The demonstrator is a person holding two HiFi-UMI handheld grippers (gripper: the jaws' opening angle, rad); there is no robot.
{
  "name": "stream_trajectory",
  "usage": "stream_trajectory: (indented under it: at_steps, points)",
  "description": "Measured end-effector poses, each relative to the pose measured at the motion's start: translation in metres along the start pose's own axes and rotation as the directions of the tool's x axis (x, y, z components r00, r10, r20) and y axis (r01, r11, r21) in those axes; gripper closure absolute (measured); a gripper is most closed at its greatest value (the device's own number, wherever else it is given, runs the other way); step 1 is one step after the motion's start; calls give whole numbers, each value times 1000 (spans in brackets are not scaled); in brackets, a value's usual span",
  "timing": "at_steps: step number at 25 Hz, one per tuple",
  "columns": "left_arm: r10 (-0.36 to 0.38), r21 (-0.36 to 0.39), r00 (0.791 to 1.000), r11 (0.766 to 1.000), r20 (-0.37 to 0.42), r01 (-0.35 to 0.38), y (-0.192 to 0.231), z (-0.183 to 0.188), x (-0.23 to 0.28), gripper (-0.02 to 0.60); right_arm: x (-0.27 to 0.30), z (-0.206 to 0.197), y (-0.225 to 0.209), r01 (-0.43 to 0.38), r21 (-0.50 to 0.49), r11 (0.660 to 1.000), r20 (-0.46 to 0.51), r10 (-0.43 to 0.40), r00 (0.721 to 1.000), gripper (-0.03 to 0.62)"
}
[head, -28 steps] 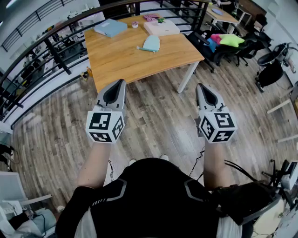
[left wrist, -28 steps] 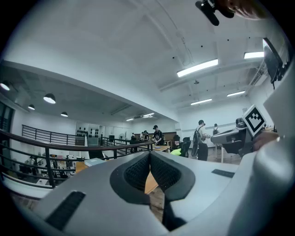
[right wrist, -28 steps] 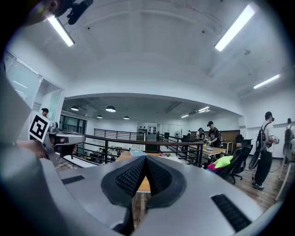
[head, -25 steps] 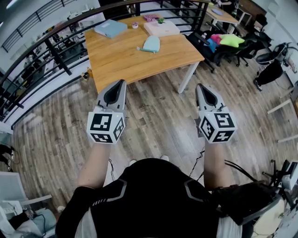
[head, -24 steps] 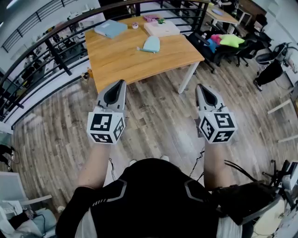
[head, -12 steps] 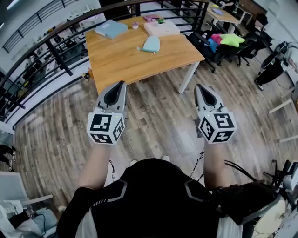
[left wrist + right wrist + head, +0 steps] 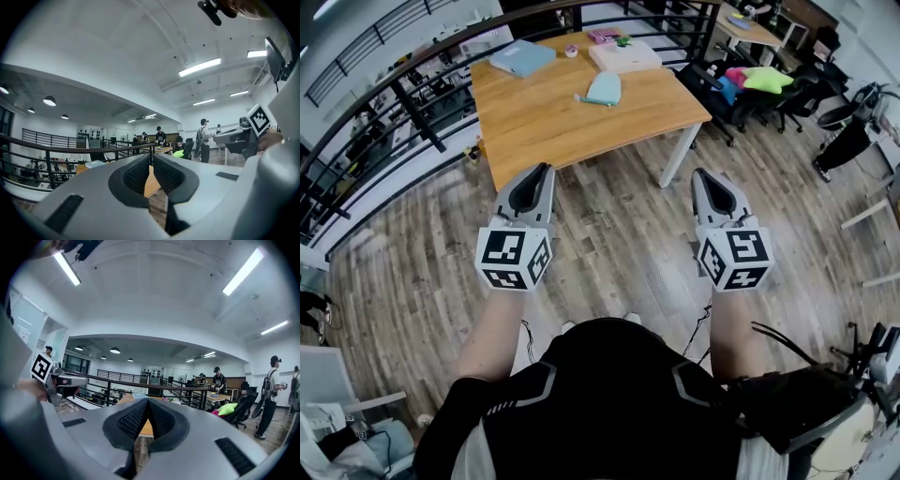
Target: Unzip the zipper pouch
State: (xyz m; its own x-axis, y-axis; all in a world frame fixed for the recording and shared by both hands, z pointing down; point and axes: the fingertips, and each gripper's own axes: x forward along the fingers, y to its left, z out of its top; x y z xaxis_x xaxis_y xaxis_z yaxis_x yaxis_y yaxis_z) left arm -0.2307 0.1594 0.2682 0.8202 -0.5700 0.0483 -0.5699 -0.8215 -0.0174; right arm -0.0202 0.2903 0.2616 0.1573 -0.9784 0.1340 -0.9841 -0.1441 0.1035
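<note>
A light teal zipper pouch [image 7: 605, 88] lies on the wooden table [image 7: 553, 122] ahead, well beyond both grippers. My left gripper [image 7: 546, 169] is held up over the floor short of the table's near edge, shut and empty. My right gripper [image 7: 700, 174] is level with it on the right, near the table's white leg, shut with nothing in it. In the left gripper view the left gripper [image 7: 150, 163] has its jaws closed at the tips and the table [image 7: 150, 183] shows behind them. The right gripper view shows the right gripper [image 7: 147, 401] likewise closed and empty.
On the table's far side lie a blue book [image 7: 522, 56], a cream box [image 7: 624, 56] and small pink and green items [image 7: 605, 36]. A black railing [image 7: 422, 84] runs behind the table. Office chairs with bright cushions [image 7: 757, 82] stand at the right. People stand in the distance [image 7: 219, 379].
The right gripper has shifted very slightly up; the left gripper and the table objects stay where they were.
</note>
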Motion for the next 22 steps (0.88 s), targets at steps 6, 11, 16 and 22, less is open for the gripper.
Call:
stream_trajectory:
  at_steps: [6,11,16,22]
  points:
    - [-4,-1,1000,1000,2,4,-3,0,1,548,0,2,-1,-20,10,1000,11,20,1000,583]
    - [-29,0,1000,1000,4,29,-6,1,2,422,0,5,-3,-24,-1,1000,30,24,999,523]
    - [-34,-8,999,999,-1,34,-10,-1,4,391,-4,6,-13,-24,27,999,60,22,998,470]
    - [-49,-12,999,999,-8,49,-19,-3,9,333,-5,1,-25,-33,46,998,53,30,998,381]
